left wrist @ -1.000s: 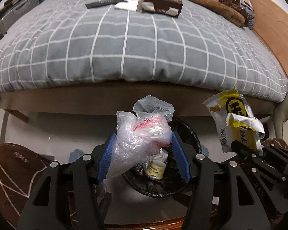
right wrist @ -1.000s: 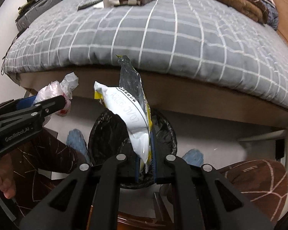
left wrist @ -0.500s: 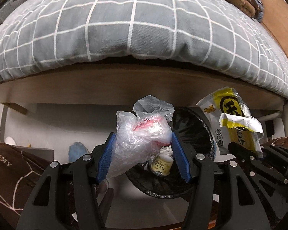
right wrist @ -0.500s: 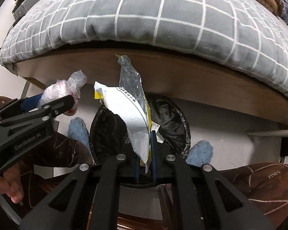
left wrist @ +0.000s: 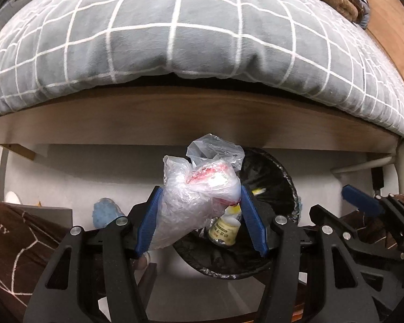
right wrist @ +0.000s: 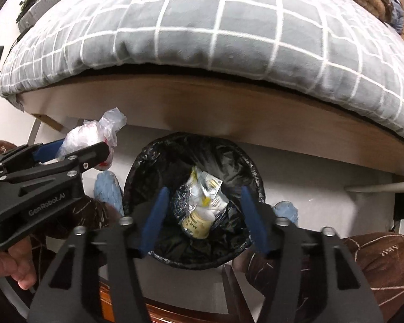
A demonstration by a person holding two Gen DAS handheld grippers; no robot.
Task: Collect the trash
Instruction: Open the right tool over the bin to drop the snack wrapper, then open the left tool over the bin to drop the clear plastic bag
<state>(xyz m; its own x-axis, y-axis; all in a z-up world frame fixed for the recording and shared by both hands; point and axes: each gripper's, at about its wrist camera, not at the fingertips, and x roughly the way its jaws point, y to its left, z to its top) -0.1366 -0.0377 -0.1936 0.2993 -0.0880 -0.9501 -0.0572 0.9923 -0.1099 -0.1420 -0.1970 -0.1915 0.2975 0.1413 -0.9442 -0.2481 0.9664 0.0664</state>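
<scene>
My left gripper [left wrist: 200,216] is shut on a crumpled clear plastic bag [left wrist: 199,193] with red inside, held just left of the bin's rim; it also shows in the right wrist view [right wrist: 91,140]. My right gripper [right wrist: 203,220] is open and empty, directly above the black-lined trash bin [right wrist: 159,158]. A yellow-and-white snack wrapper [right wrist: 207,188] lies inside the bin on a small yellow-labelled cup [right wrist: 195,222]. In the left wrist view the bin [left wrist: 277,177] sits behind the bag and the cup [left wrist: 225,230] shows inside it.
A bed with a grey checked duvet [left wrist: 175,27] and wooden frame [left wrist: 191,118] overhangs just behind the bin. Blue slippers [right wrist: 107,191] flank the bin on the white floor. My knees in brown trousers [right wrist: 363,263] are at both sides.
My right gripper opened and let go of the yellow snack wrapper, which fell into the bin. Both grippers moved lower and closer to the bin. The left still holds the bag.
</scene>
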